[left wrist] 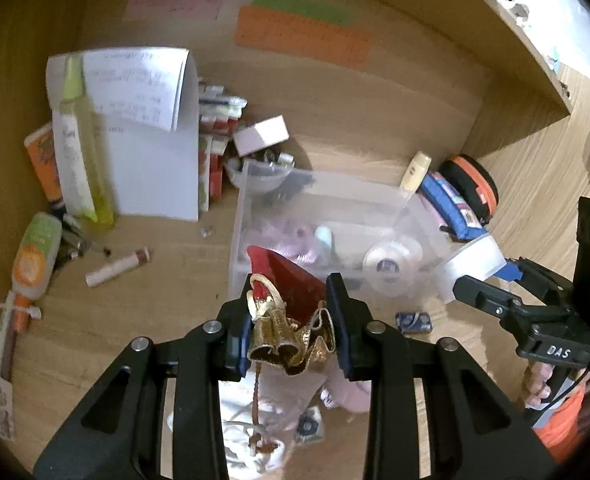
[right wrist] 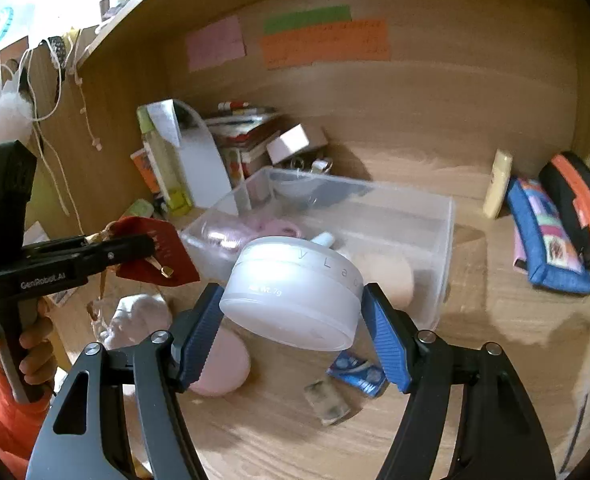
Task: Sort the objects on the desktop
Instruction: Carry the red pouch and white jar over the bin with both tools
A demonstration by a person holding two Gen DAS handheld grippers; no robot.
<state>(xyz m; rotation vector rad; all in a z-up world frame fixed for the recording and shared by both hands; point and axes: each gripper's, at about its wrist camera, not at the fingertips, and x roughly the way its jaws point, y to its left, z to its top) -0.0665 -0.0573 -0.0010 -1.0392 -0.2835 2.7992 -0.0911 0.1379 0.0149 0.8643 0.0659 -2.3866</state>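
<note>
My left gripper [left wrist: 291,328] is shut on a red pouch with a gold drawstring top [left wrist: 291,300], held above the desk just in front of the clear plastic bin [left wrist: 255,200]. The pouch also shows in the right wrist view [right wrist: 155,252]. My right gripper [right wrist: 291,320] is shut on a round frosted white jar [right wrist: 295,292], held over the bin's near edge [right wrist: 443,264]. In the left wrist view the jar [left wrist: 471,268] sits to the right of the bin. The bin holds pink items, a tape roll [left wrist: 391,264] and a beige sponge [right wrist: 387,276].
A yellow-green bottle [left wrist: 79,140], white paper [left wrist: 155,152], tubes and a lip balm [left wrist: 119,268] lie left. A blue pouch [right wrist: 547,236], an orange-black case [right wrist: 579,200] and a cream tube [right wrist: 499,184] stand right. A pink puff [right wrist: 223,364], small packets [right wrist: 359,372] and a white box [left wrist: 261,134] lie around.
</note>
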